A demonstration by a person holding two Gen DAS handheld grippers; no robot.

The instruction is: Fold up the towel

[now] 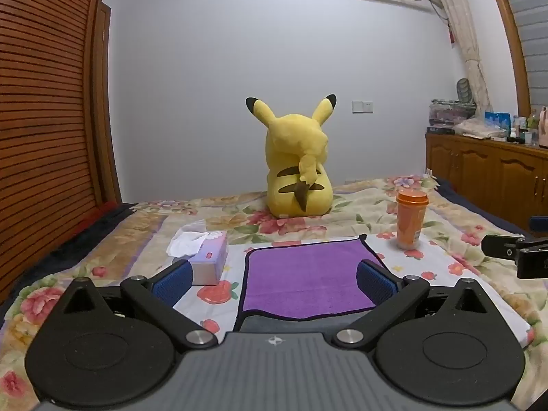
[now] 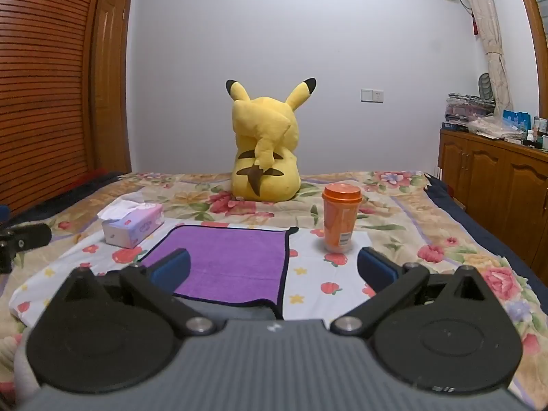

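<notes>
Both tongs hang above the near edge of a bed (image 1: 342, 219) with their blue pads spread wide and nothing between them. Left tongs (image 1: 274, 279) face the purple towel (image 1: 308, 274) straight on: it lies flat on the floral sheet just ahead, its dark-trimmed near edge slightly turned up to show a grey underside. Right tongs (image 2: 274, 270) sit further to the right, so the towel (image 2: 226, 260) lies ahead of their left pad. A tissue box (image 1: 202, 257) rests just left of the towel, an orange cup (image 2: 339, 219) stands upright just past its far right corner, and a yellow plush toy (image 1: 298, 161) sits well beyond, its back to the tongs
</notes>
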